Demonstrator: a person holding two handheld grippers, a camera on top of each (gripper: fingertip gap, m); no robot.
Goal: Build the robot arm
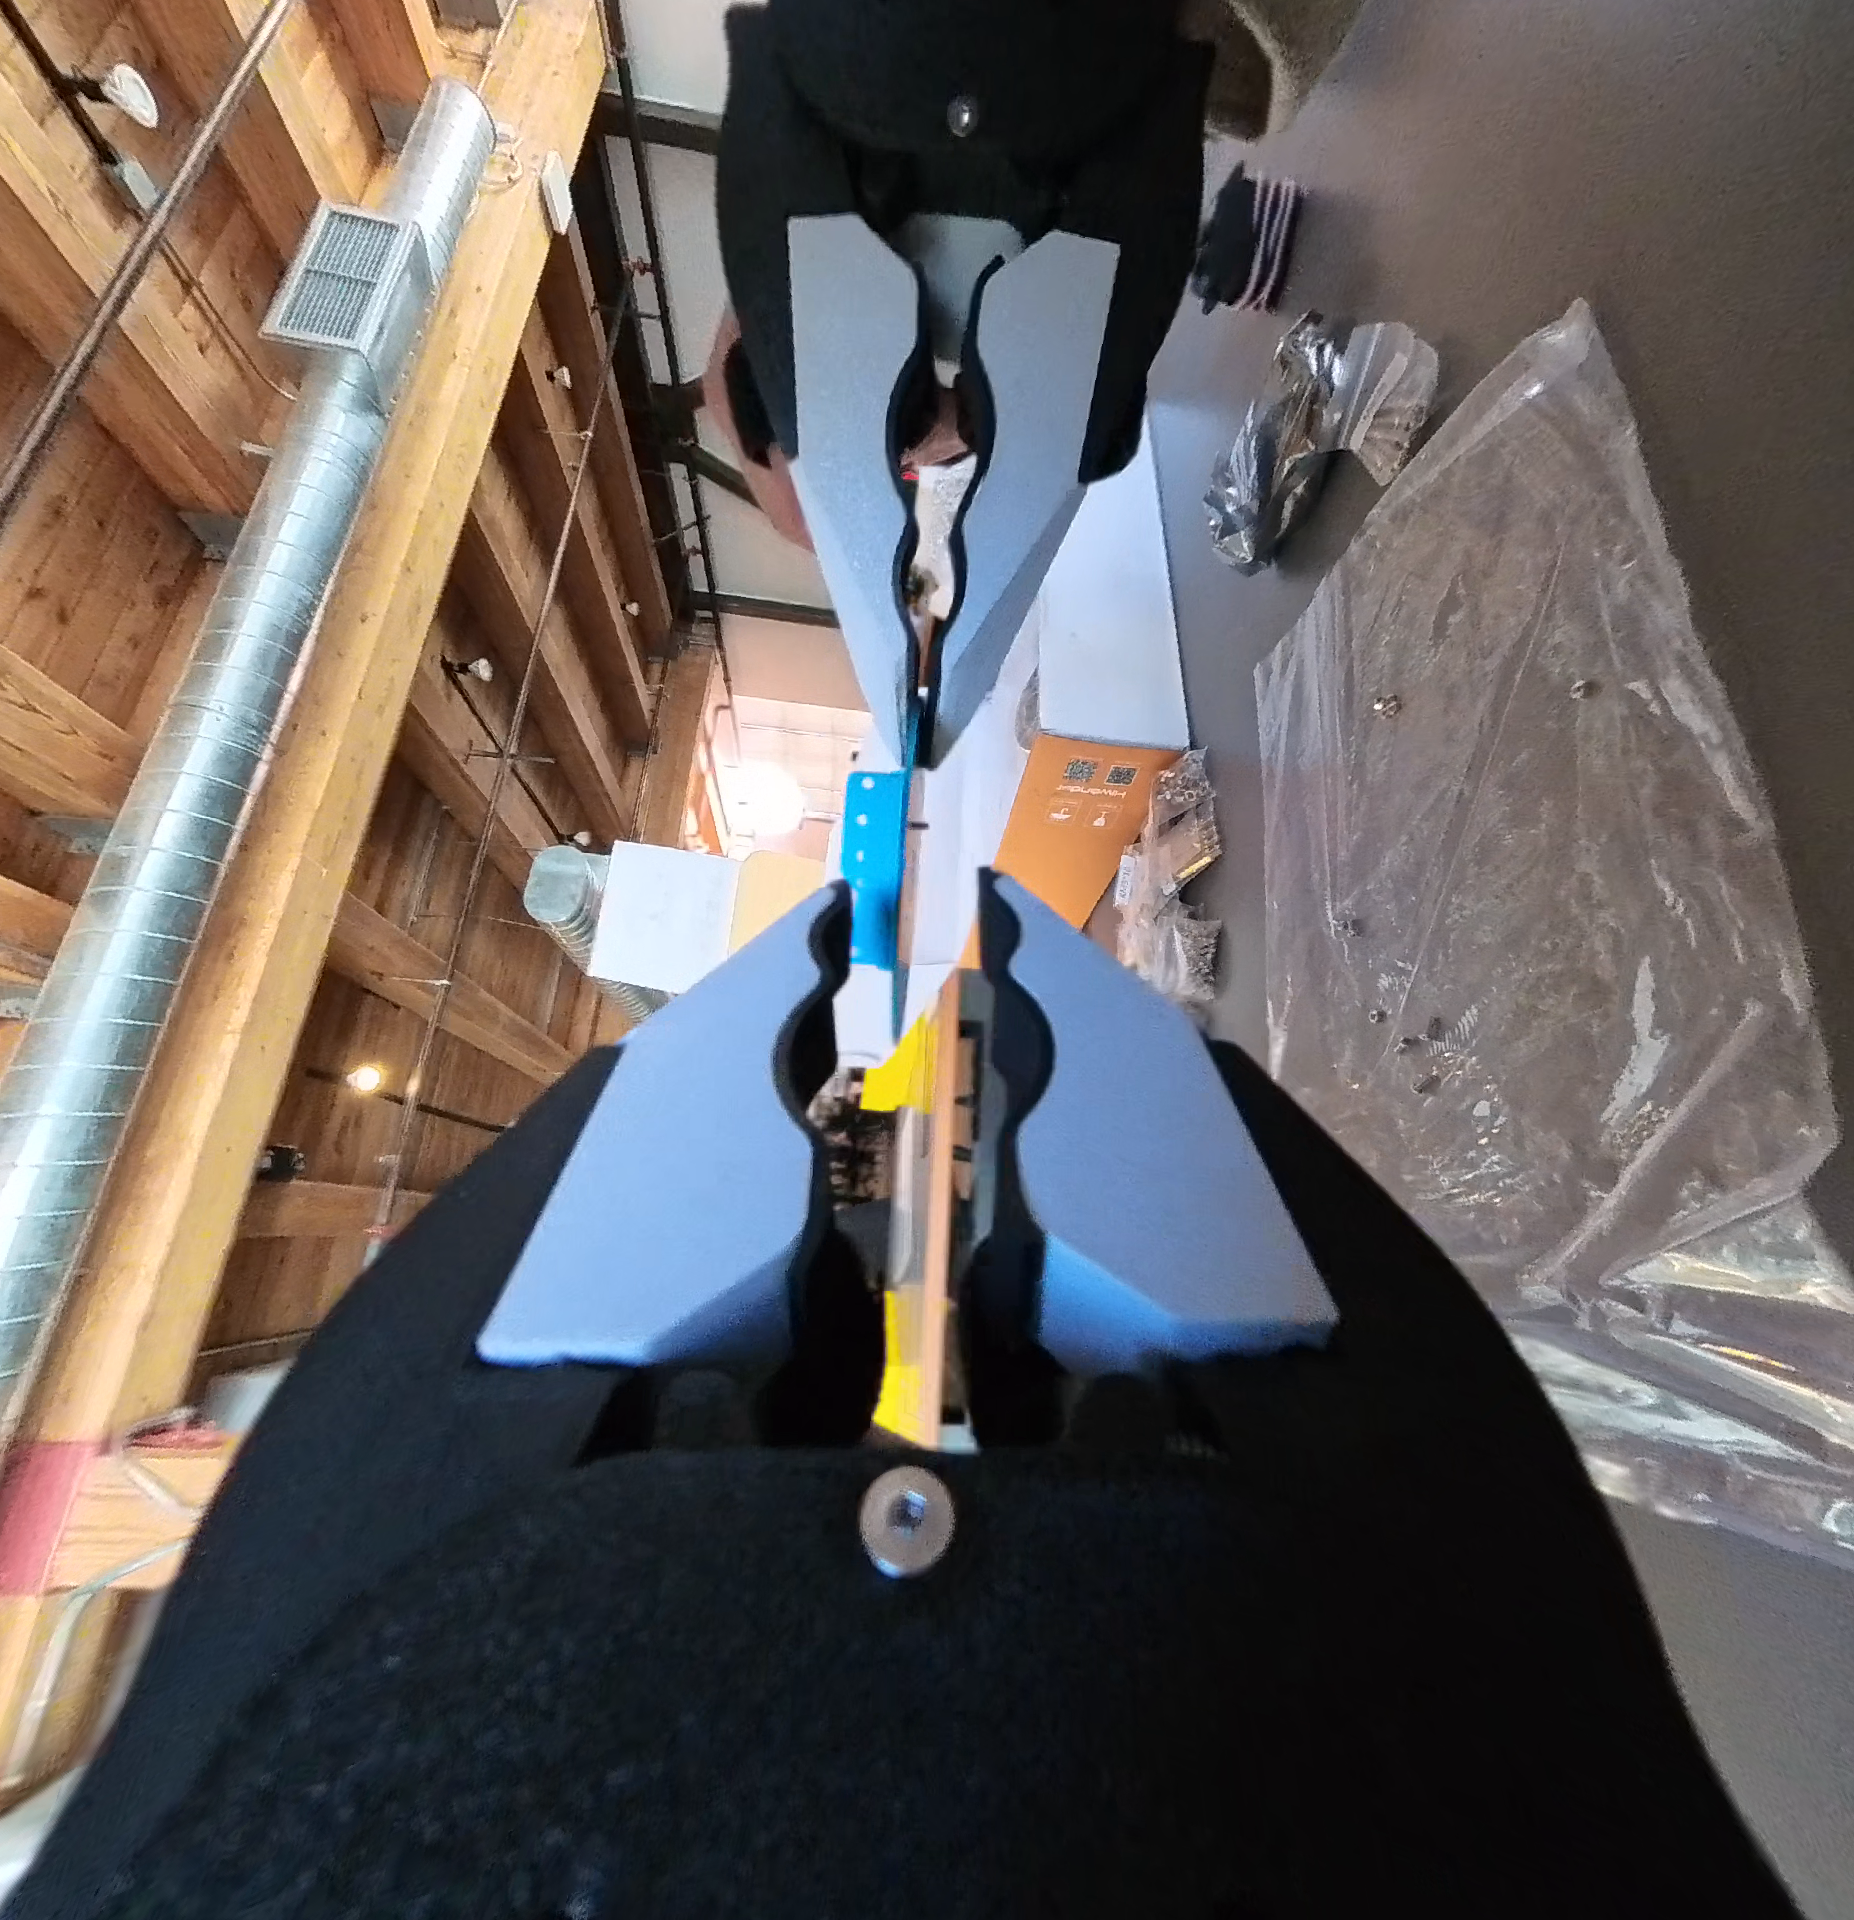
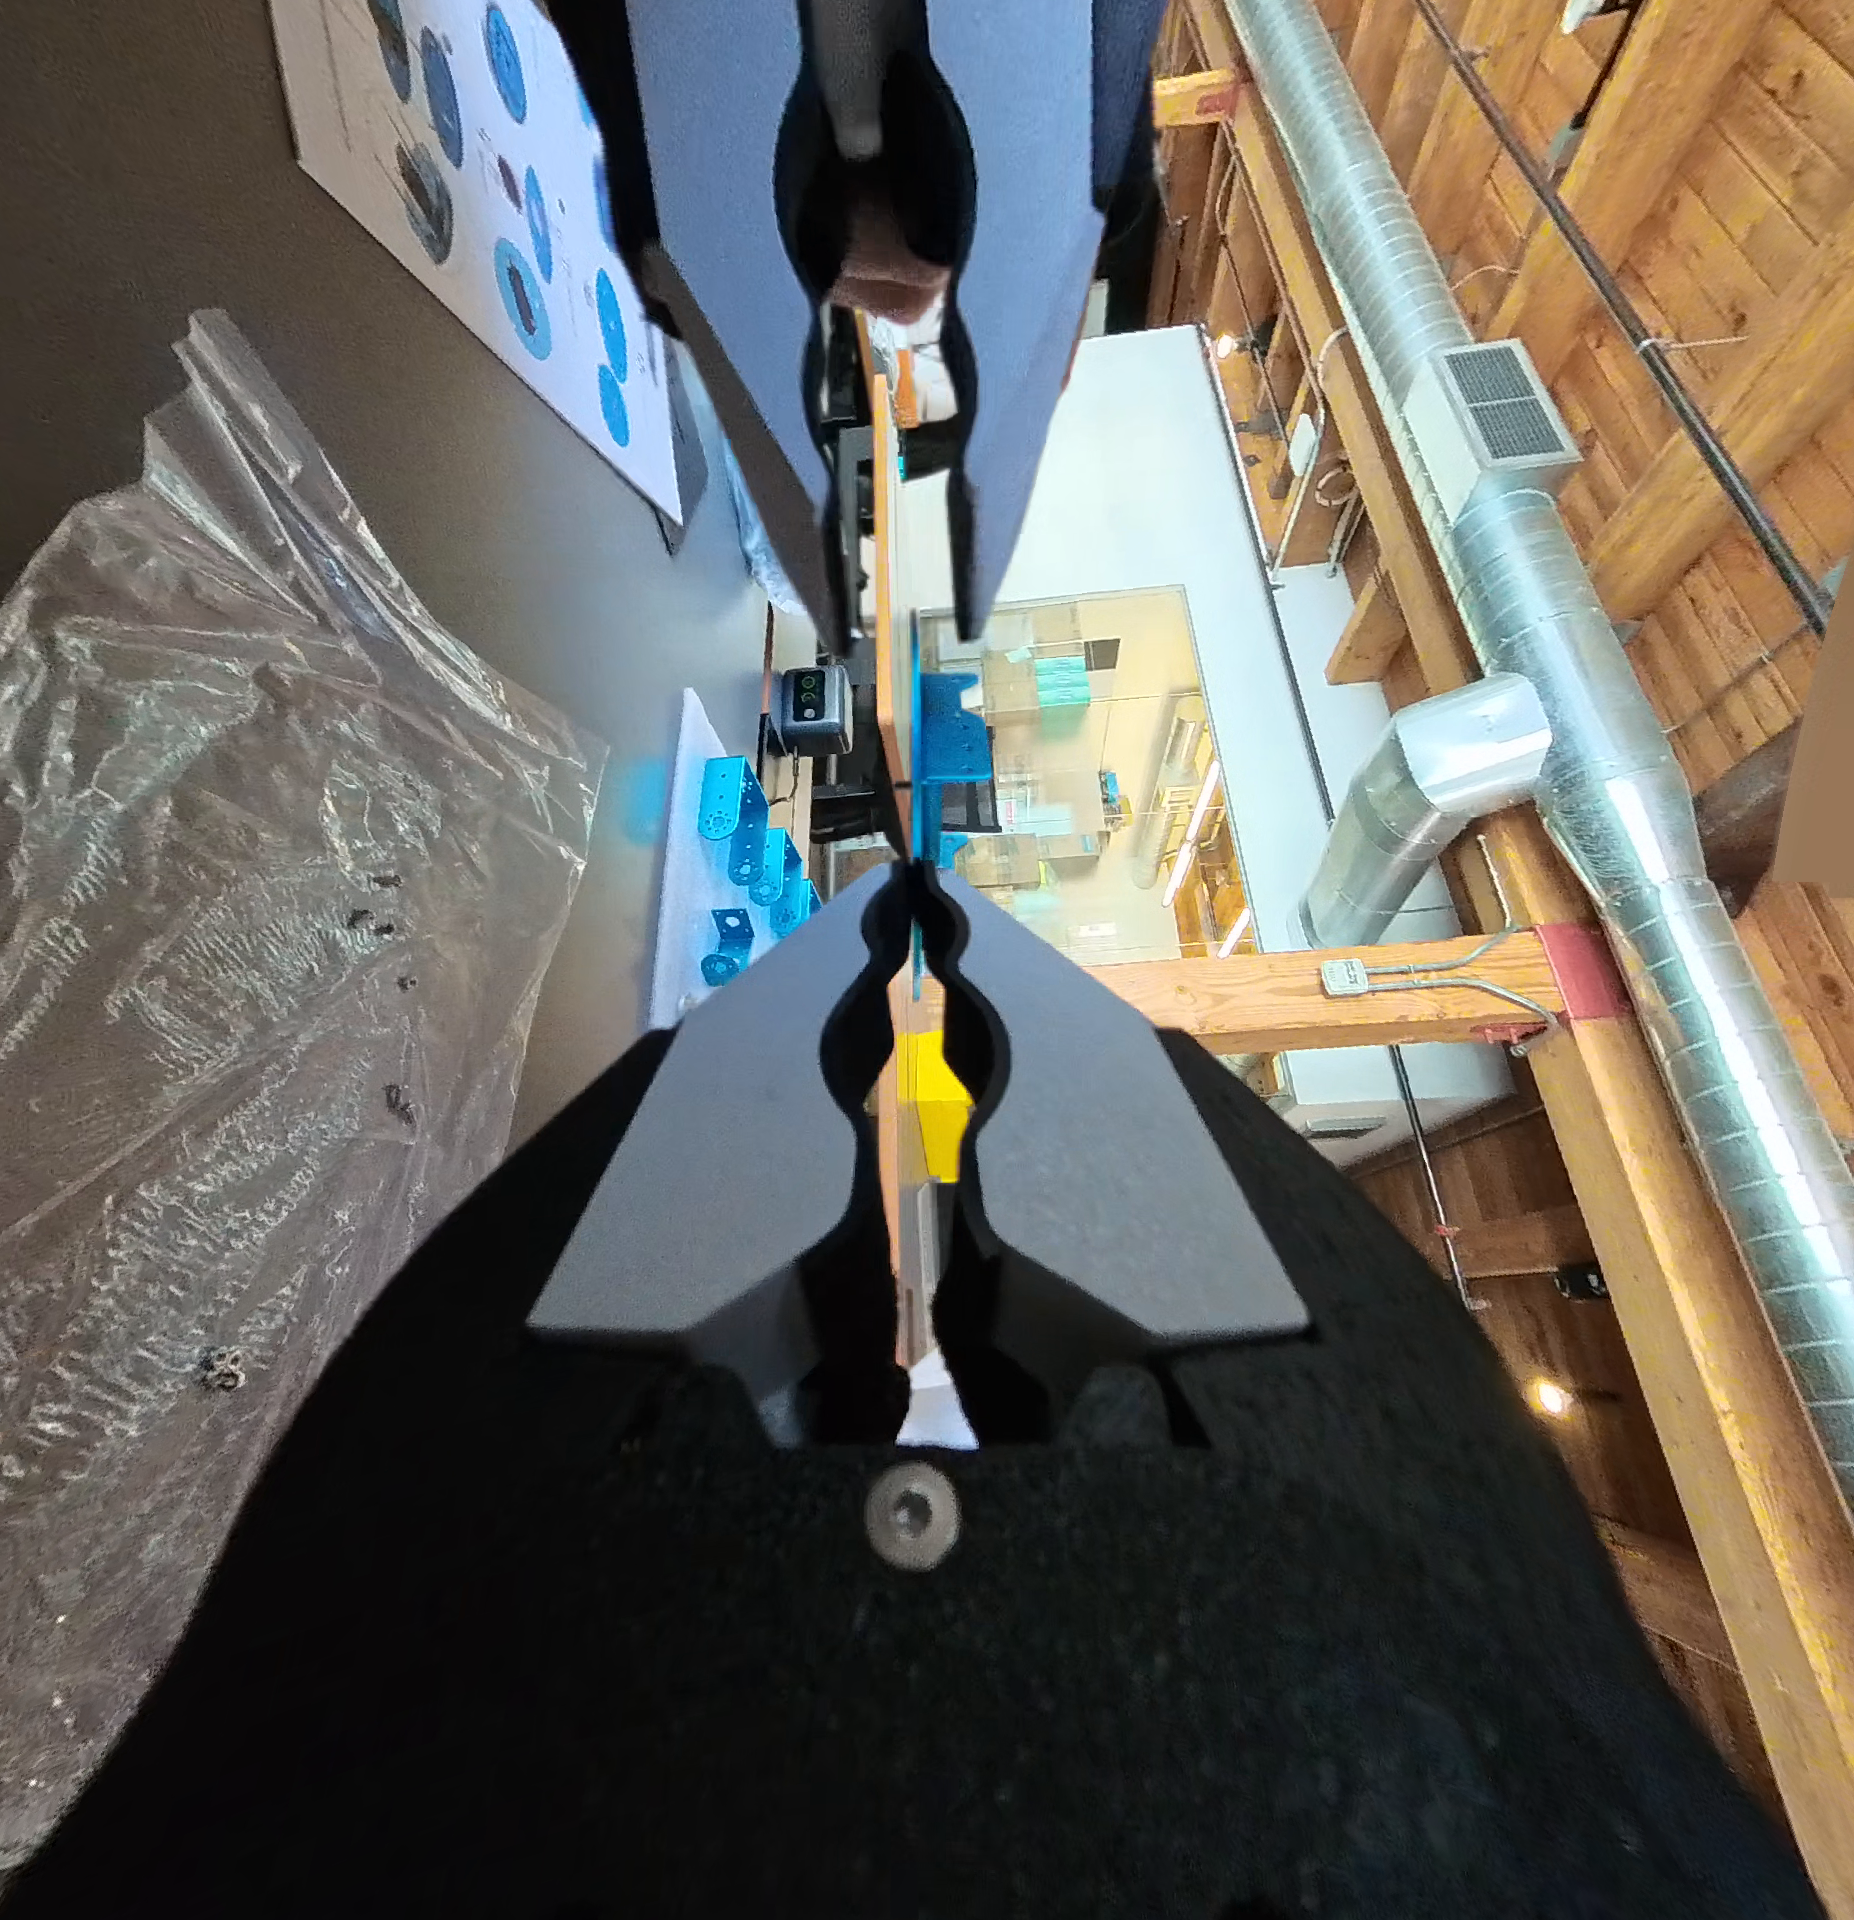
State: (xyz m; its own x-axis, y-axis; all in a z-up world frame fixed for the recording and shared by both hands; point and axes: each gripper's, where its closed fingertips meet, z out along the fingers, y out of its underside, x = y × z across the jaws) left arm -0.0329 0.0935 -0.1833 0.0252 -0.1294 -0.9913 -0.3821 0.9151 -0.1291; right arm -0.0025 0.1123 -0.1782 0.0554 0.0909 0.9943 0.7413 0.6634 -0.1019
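Facing each other tip to tip, both grippers hold one thin blue plate (image 1: 873, 862) edge-on above worktop (image 1: 1525, 156). Right gripper (image 2: 910, 883) pinched shut on plate edge; left gripper (image 1: 912, 894) fingers apart, straddling it. Clear plastic bag (image 1: 1525, 883) lies beside.

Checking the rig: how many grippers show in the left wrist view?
2: the left gripper at the bottom, jaws apart; the right gripper at the top, pinching a blue bracket.
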